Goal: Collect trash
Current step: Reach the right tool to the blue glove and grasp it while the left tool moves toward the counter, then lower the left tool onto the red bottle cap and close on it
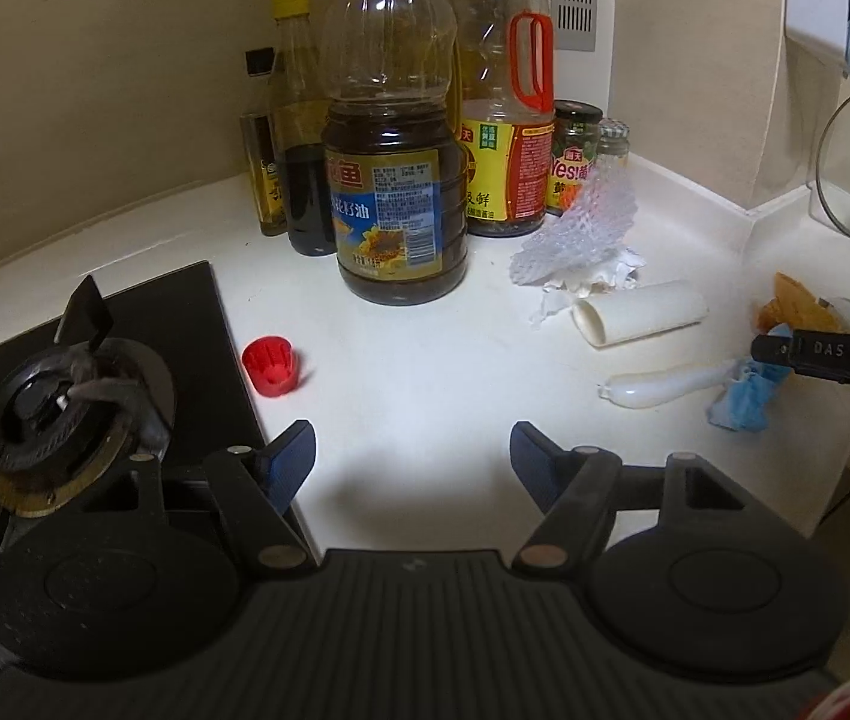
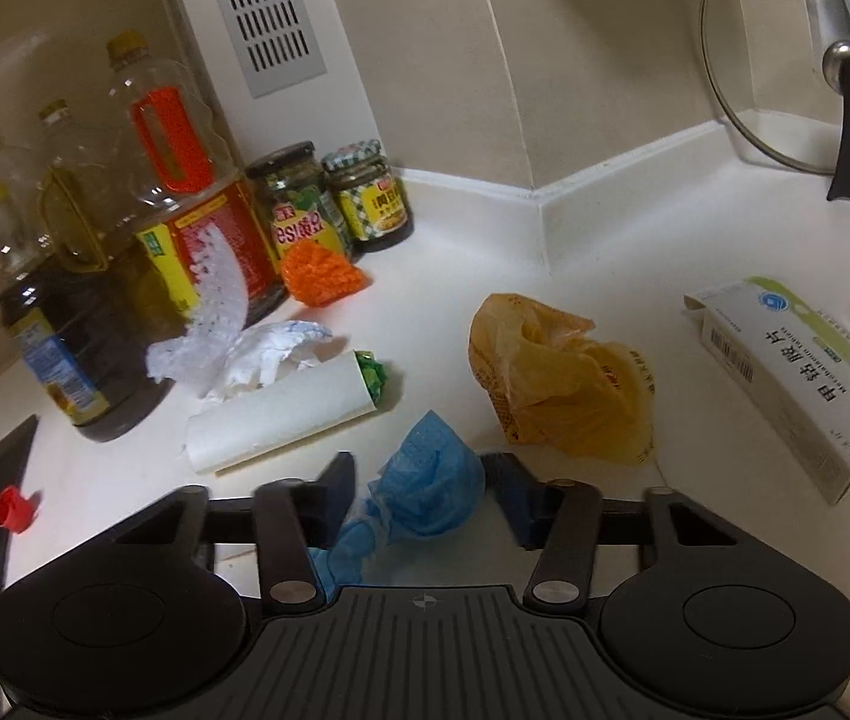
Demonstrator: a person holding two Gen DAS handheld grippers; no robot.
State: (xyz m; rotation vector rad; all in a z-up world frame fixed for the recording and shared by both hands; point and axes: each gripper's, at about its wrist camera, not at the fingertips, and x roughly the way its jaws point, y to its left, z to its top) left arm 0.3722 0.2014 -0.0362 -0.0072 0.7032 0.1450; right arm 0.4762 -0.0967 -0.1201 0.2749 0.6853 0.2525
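Straddling blue wad (image 2: 425, 480) | right gripper (image 2: 422, 483) jaws apart, wad axis 7–1 o'clock | left gripper (image 1: 413, 456) apart, empty, farther.

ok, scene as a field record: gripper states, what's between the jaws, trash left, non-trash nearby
left gripper: open, nothing between the jaws, over bare counter
right gripper: open, jaws either side of blue wad, not closed on it
trash on counter: red cap, white tube, crumpled paper, foam net, yellow bag
non-trash: oil bottle, jars, box, stove
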